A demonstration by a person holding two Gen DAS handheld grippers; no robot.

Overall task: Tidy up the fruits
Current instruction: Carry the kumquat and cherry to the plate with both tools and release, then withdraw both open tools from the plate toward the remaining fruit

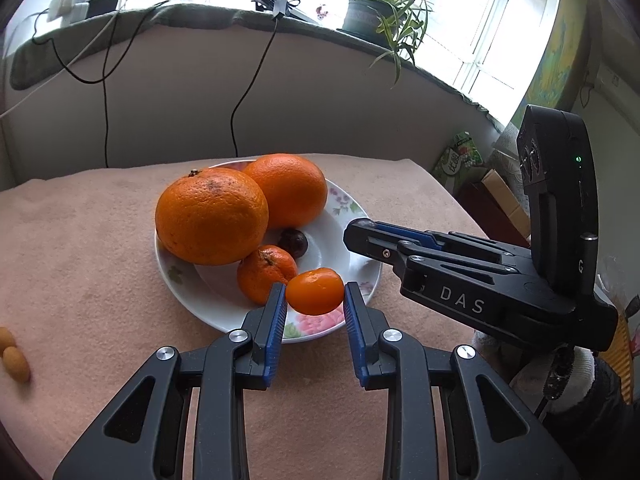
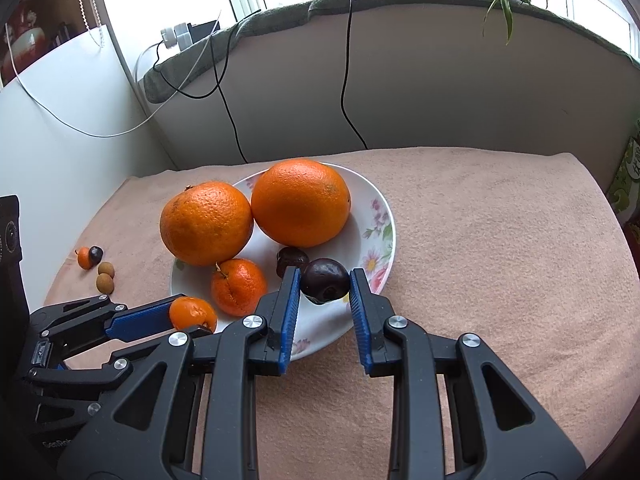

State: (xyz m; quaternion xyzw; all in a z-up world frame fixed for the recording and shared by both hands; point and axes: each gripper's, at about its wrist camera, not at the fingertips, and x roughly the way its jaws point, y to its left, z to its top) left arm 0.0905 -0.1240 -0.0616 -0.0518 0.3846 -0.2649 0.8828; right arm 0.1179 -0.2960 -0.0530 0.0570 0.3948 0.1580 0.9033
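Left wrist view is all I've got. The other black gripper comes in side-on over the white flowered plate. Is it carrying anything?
Observer: Yes. The right gripper is shut on a dark purple round fruit, above the near rim of the white flowered plate.
Operator: Any loose fruit on the cloth besides the two tan round fruits at my left edge?
Observer: Beyond them, a tiny orange fruit touches a small dark round fruit on the pink cloth.
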